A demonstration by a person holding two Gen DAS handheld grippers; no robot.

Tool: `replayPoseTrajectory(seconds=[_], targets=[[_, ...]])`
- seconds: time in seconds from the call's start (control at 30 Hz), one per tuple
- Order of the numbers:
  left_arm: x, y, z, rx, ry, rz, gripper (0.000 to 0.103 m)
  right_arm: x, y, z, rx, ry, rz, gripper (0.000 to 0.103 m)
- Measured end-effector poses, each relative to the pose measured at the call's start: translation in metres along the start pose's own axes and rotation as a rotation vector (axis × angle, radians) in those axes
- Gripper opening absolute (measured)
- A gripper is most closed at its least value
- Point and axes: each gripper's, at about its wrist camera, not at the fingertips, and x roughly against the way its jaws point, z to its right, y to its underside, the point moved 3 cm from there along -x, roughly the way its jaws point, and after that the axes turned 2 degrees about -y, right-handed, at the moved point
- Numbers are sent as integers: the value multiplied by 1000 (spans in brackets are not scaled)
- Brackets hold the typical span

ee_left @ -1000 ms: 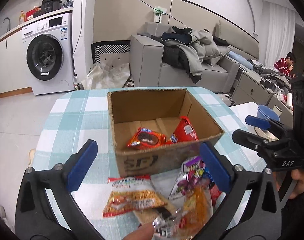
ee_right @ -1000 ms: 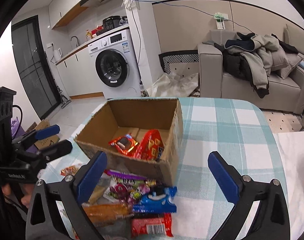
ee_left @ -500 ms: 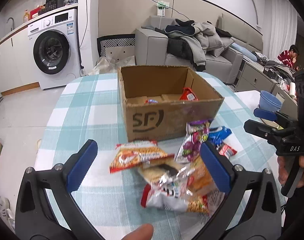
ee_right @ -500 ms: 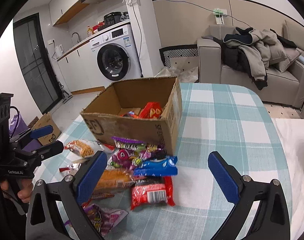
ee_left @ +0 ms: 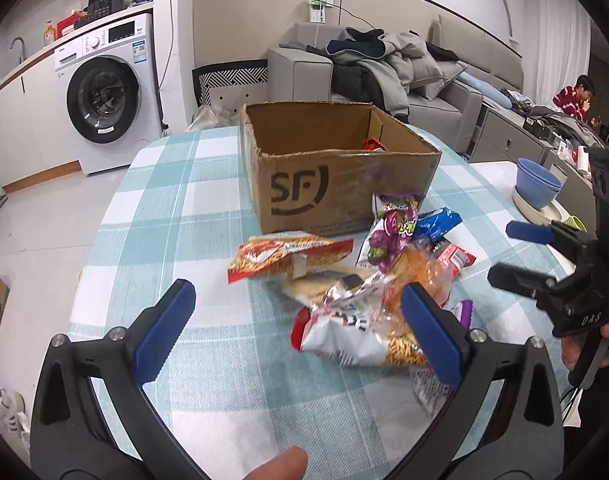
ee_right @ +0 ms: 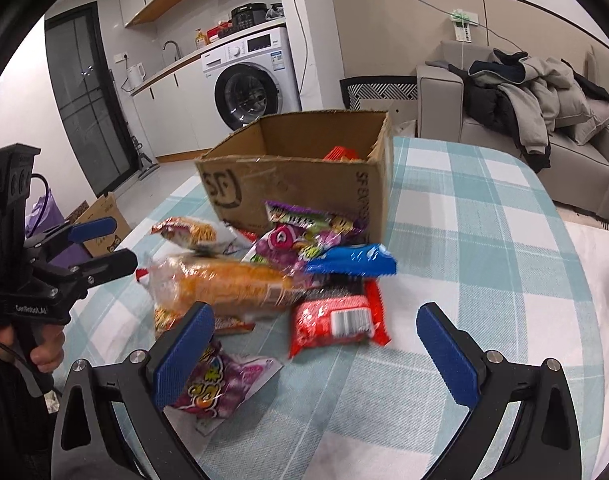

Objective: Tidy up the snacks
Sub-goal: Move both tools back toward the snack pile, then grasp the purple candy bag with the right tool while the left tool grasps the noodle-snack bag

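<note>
**Left-wrist and right-wrist views: snack pile in front of the box, both tongs empty**

Left-wrist view gives us the left tongs (ee_left: 300, 328) spread wide with nothing between the blue pads, hovering over the checked desk (ee_left: 176, 208). Beyond them stands the open cardboard box (ee_left: 336, 176), with a red packet (ee_left: 374, 144) just showing over its rim. The loose snacks lie heaped on the desk against the box front: an orange noodle bag (ee_left: 284, 256), a purple candy bag (ee_left: 392, 232), a blue biscuit pack (ee_left: 438, 222) and a white-and-red bag (ee_left: 340, 332) nearest us.

From the right wrist we see the right tongs (ee_right: 314, 354) equally wide and empty, above a red wrapper (ee_right: 336, 320), a clear bag of what may be bread (ee_right: 228, 286) and another purple bag (ee_right: 216, 384).
</note>
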Motion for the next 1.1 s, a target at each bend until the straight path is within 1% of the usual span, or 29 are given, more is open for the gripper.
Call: replayPoseTrajectory(seconds=[0.1,0.4,0.67,0.77,0.83,1.0,1.1], targets=[[4,3,-3,13,6,2,102,-1,7,-7,22,1,-9,103],[12,19,-2,20,12,-14,102,-3,27,-26,73,-70,-36,103],[9,25,4,-3,13,-28,102,-17,44,-55,176,-133,-107,103],[8,26,2,6,23,-37,102,-26,47,-58,175,-136,-127,103],[6,27,1,11,23,-40,102,-32,49,-58,169,-156,-152,103],[3,27,-2,22,24,-50,102,-39,51,-60,173,-166,-176,103],[1,28,-2,22,23,-54,102,-44,52,-61,150,-186,-190,103]])
